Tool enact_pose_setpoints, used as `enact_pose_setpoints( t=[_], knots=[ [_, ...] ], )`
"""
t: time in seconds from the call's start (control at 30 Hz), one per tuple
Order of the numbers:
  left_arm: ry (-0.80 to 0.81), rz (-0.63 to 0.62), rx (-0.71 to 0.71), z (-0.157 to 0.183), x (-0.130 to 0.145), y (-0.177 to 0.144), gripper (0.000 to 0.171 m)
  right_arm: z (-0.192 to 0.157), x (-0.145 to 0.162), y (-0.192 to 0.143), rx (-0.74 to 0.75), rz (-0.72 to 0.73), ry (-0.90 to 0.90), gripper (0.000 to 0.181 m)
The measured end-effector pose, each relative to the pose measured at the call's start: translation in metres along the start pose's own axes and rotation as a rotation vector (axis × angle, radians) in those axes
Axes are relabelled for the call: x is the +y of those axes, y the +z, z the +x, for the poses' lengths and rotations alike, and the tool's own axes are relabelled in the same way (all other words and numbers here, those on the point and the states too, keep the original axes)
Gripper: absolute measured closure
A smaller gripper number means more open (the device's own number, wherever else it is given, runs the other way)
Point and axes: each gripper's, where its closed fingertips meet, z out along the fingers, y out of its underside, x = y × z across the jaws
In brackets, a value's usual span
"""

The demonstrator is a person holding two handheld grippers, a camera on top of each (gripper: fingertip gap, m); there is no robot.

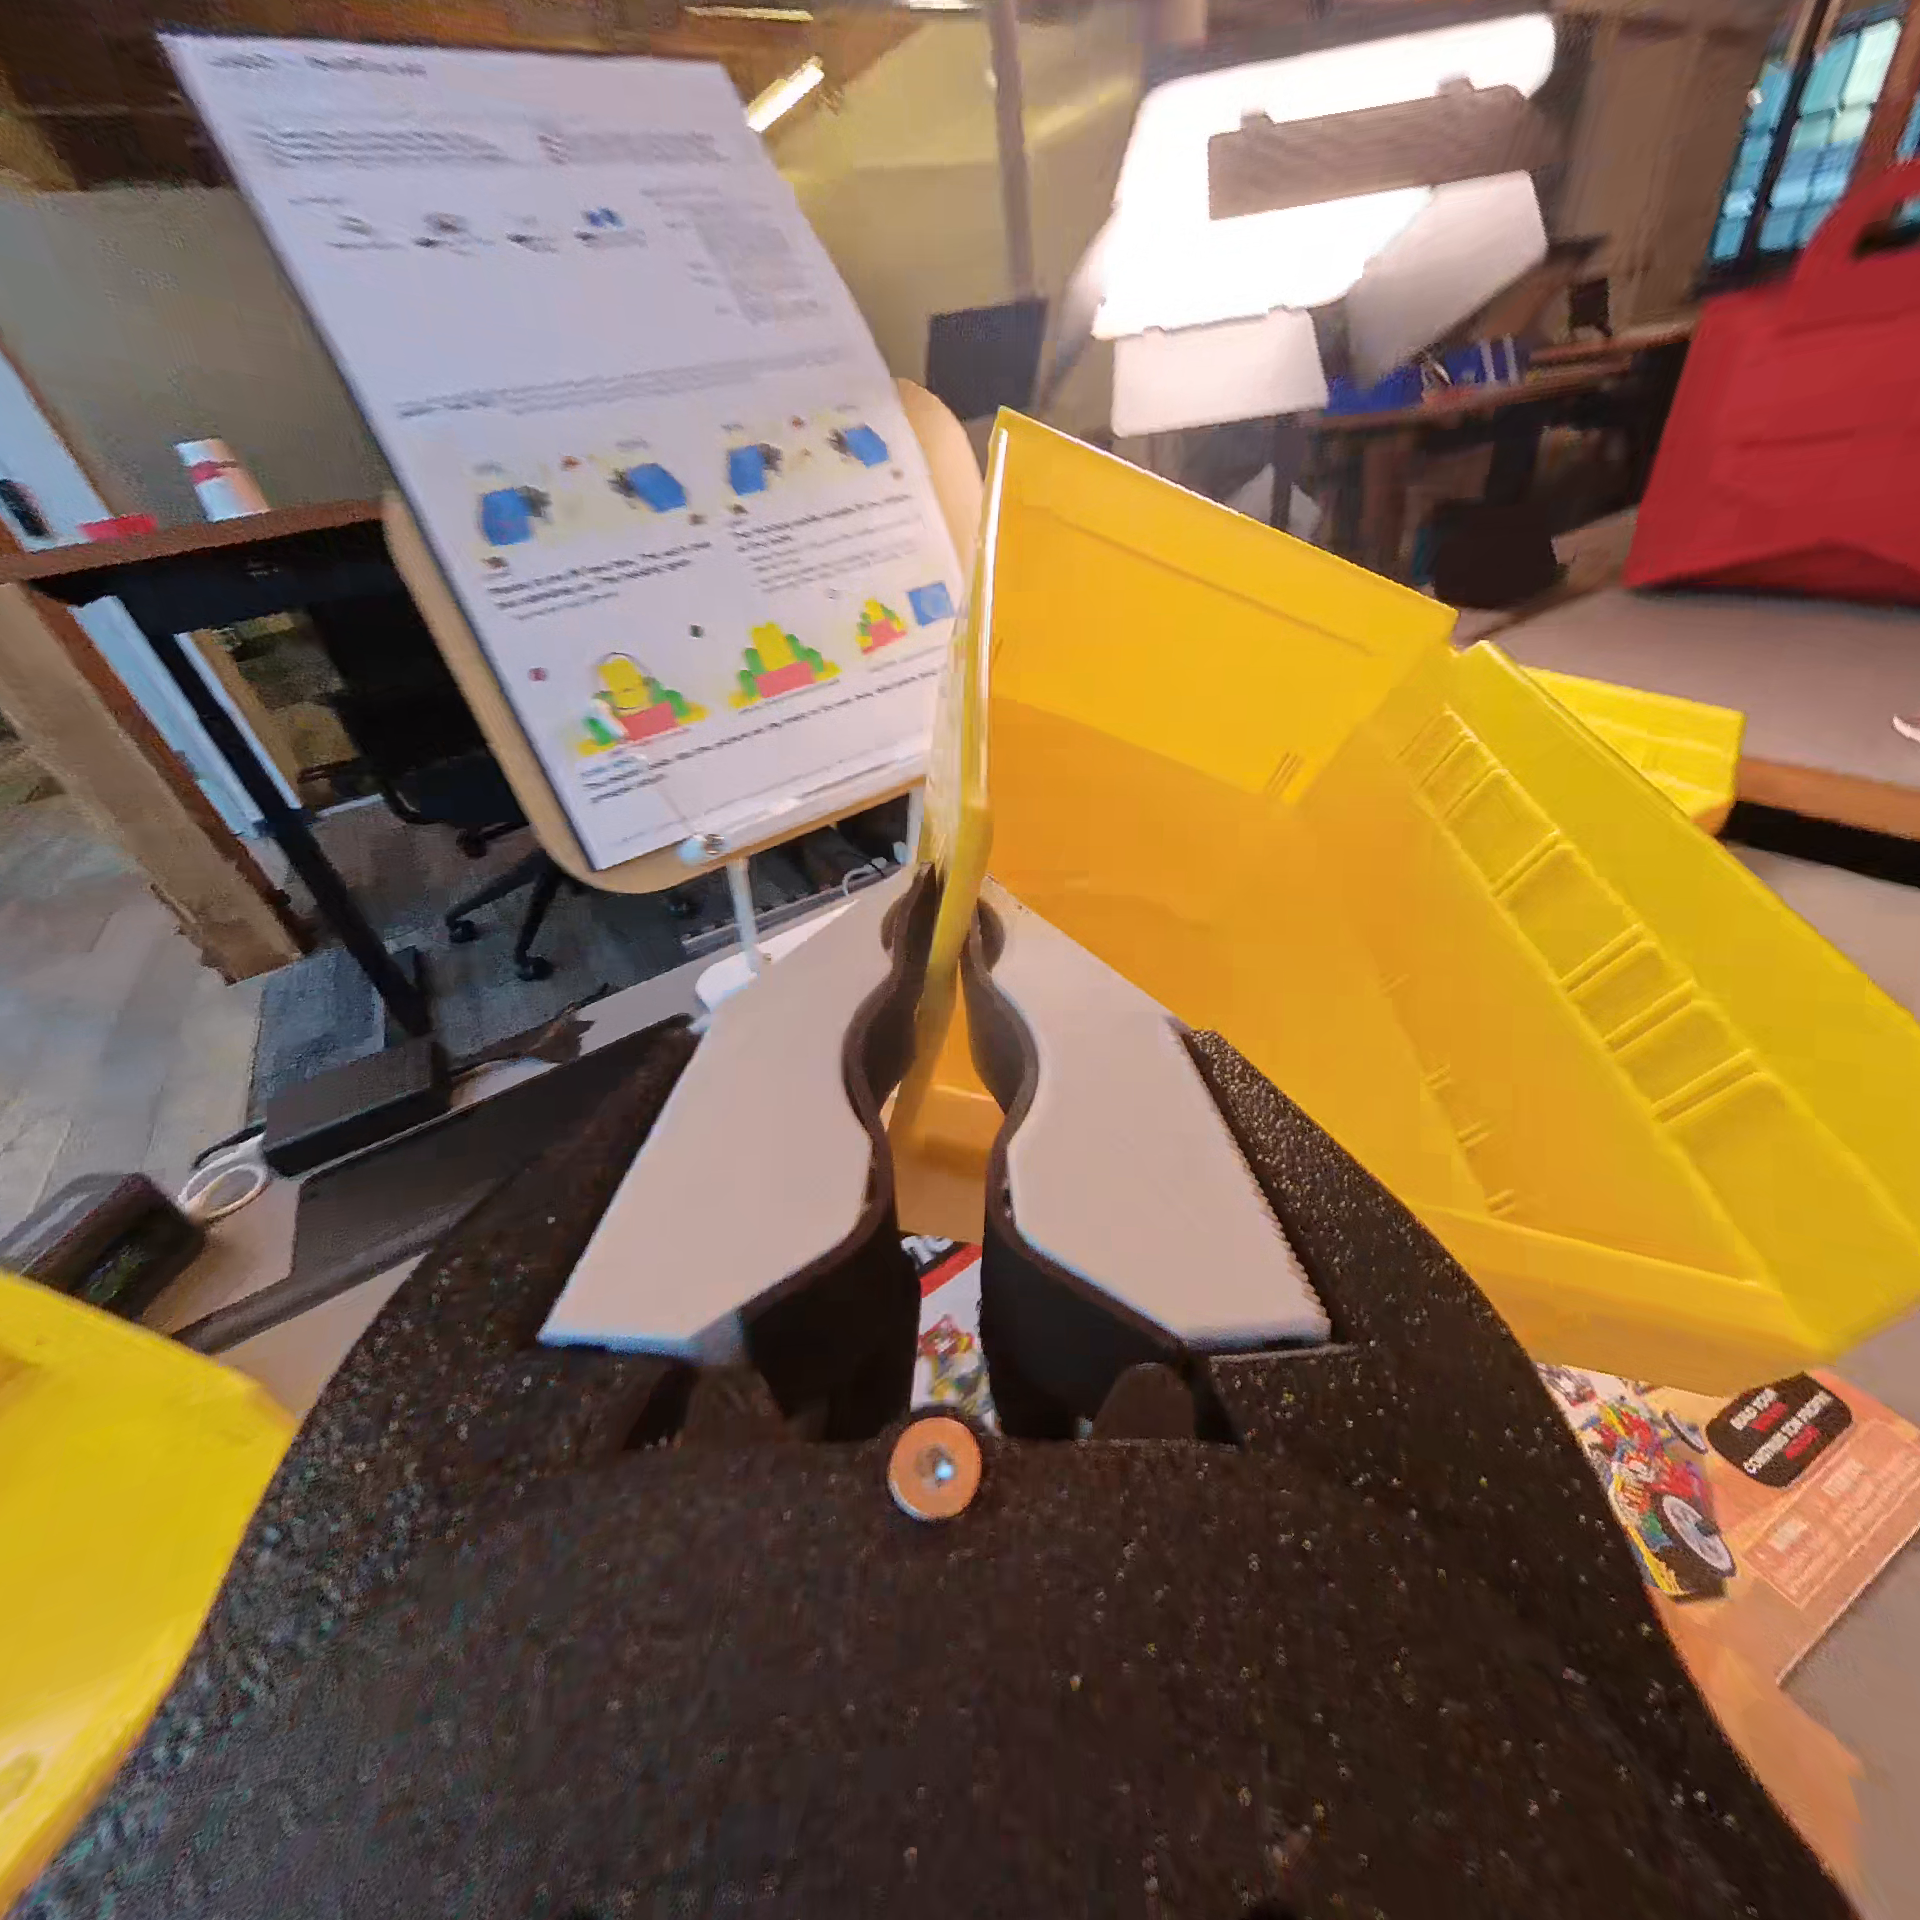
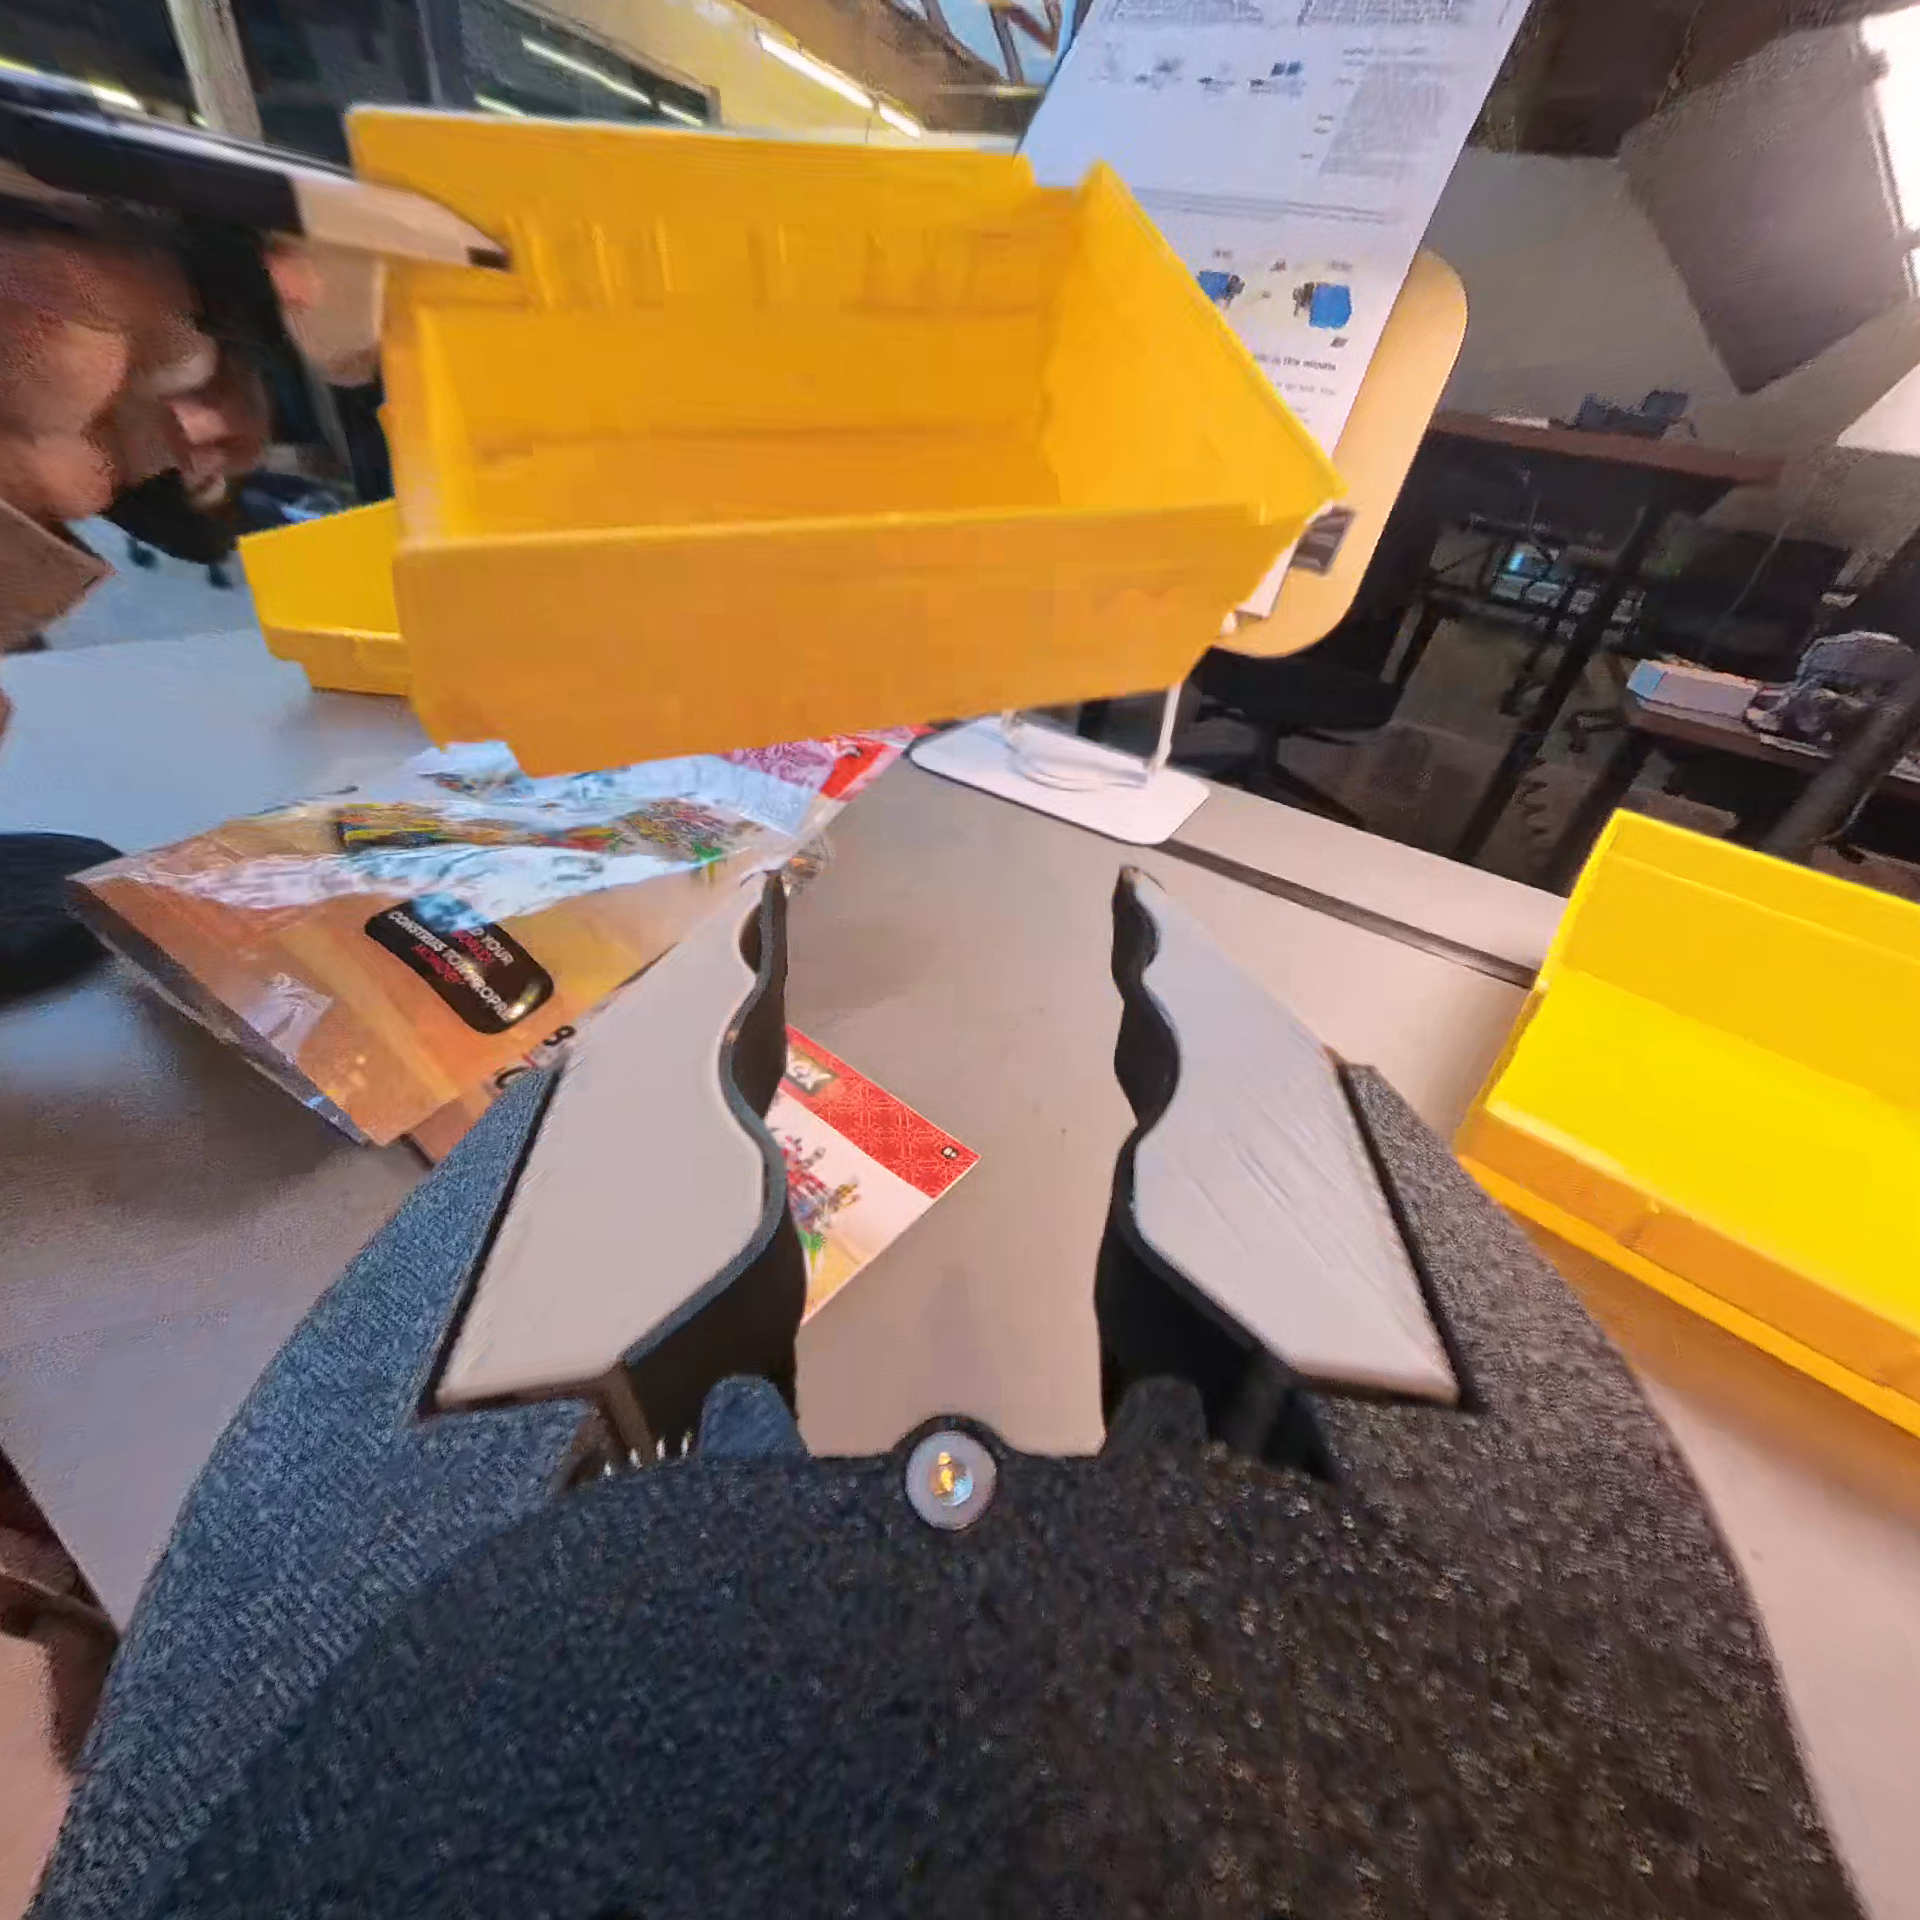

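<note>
- a workshop room with dark desks, an office chair and a red bag [image 1: 1787, 416] far right; up close, a grey table [image 2: 987, 997] carries the clutter.
- at the far edge of the table a white instruction sheet [image 1: 582, 416] leans on a tilted stand.
- the left gripper [image 1: 948, 935] is clenched on the thin side wall of a yellow bin [image 1: 1247, 831], pinching the rim between its fingertips.
- that bin hangs tilted in the air, clear of the table; in the right wrist view it [image 2: 810, 447] floats above the far middle, with the left gripper's finger on its far left rim.
- the right gripper [image 2: 945, 914] is released, jaws spread wide, holding nothing, low over bare table just near of the lifted bin.
- under the bin lies a crinkled clear plastic bag [image 2: 436, 914] with colourful toy bricks and an orange card, left of the right gripper.
- a red and white leaflet [image 2: 873, 1153] lies flat between the right gripper's fingers.
- a second yellow bin [image 2: 1714, 1101] sits on the table at the right; a third [image 2: 322, 603] sits behind the lifted one at far left.
</note>
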Motion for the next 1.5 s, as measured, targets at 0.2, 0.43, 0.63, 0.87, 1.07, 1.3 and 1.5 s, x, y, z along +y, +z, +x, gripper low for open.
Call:
enact_pose_setpoints(
  t=[0.2,0.43,0.63,0.87,1.07,1.3,1.5],
  knots=[
    [-0.219,0.119,-0.312,-0.114,0.007,-0.147,0.171,0.026,0.042,0.016,0.086,-0.137,-0.017,0.105],
    [-0.305,0.069,-0.756,-0.180,0.071,-0.340,0.170,0.043,0.046,0.037,0.058,-0.131,0.112,0.093],
    [-0.381,0.026,-0.974,-0.188,0.120,-0.430,0.170,0.030,0.027,0.070,-0.041,-0.123,0.092,0.096],
    [-0.418,-0.104,-1.168,-0.203,0.191,-0.462,0.169,0.006,0.023,0.088,-0.120,-0.113,0.083,0.097],
    [-0.496,-0.109,-1.077,-0.213,0.222,-0.424,0.169,0.007,0.023,0.090,-0.119,-0.124,0.071,0.099],
    [-0.324,-0.146,-1.067,-0.209,0.189,-0.409,0.124,0.006,0.028,0.084,-0.093,-0.143,0.010,0.100],
    [0.097,-0.342,-0.576,-0.179,0.084,-0.249,0.128,0.008,0.032,0.084,-0.106,-0.147,0.022,0.102]
  ],
)
